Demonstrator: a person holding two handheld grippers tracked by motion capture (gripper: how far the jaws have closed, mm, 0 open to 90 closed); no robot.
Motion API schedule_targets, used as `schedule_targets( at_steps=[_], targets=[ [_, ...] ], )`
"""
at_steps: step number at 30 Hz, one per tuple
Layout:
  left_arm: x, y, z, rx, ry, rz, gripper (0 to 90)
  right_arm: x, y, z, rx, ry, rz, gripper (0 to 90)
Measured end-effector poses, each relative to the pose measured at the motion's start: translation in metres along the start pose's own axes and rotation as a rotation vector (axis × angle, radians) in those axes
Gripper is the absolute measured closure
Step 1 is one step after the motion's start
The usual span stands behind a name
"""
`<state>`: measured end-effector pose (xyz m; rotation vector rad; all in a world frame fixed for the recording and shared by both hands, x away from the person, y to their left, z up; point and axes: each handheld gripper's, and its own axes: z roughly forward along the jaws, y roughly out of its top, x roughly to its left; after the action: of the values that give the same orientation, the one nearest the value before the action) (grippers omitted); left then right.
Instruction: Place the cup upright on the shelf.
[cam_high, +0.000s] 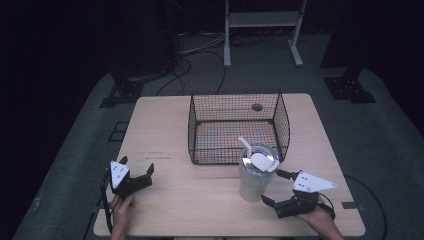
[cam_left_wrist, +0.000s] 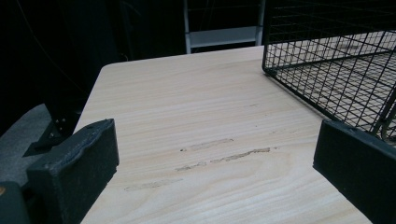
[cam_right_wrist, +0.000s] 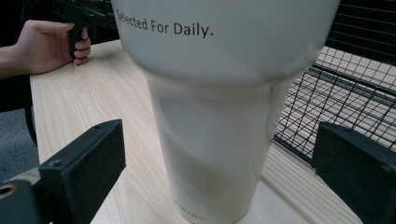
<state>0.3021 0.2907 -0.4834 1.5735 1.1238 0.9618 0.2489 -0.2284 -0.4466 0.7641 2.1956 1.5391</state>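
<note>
The right gripper (cam_high: 278, 189) sits near the table's (cam_high: 160, 125) front right corner, jaws spread wide on either side of the white tumbler (cam_high: 254, 175) without touching it. The tumbler stands upright — long axis vertical, straw (cam_high: 246, 145) tilting toward the far left — just before the wire basket (cam_high: 237, 127). The left gripper (cam_high: 136, 169), gaping and empty, rests near the front left corner.

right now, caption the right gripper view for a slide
Open right hand-held gripper straddling tall white plastic tumbler beside black wire basket
</note>
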Motion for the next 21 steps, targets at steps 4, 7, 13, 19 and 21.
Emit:
schedule_targets(
  at_steps=[4,7,13,19,21],
  targets=[
    [0.0,0.0,0.0,0.0,0.0,0.0,0.0,0.0,0.0,0.001,-0.008,-0.002,-0.004,2.3],
    [0.0,0.0,0.0,-0.001,0.0,0.001,0.0,-0.001,0.001,0.002,-0.011,-0.007,0.0,2.2],
    [0.0,0.0,0.0,0.0,0.001,0.0,0.0,0.0,0.002,0.009,-0.01,-0.027,-0.014,2.1],
    [0.0,0.0,0.0,0.001,0.001,0.0,0.0,0.001,0.003,0.015,-0.016,-0.032,-0.008,2.1],
    [0.0,0.0,0.0,0.001,0.001,0.0,0.0,0.002,0.003,0.017,-0.023,-0.028,-0.007,1.9]
  ],
)
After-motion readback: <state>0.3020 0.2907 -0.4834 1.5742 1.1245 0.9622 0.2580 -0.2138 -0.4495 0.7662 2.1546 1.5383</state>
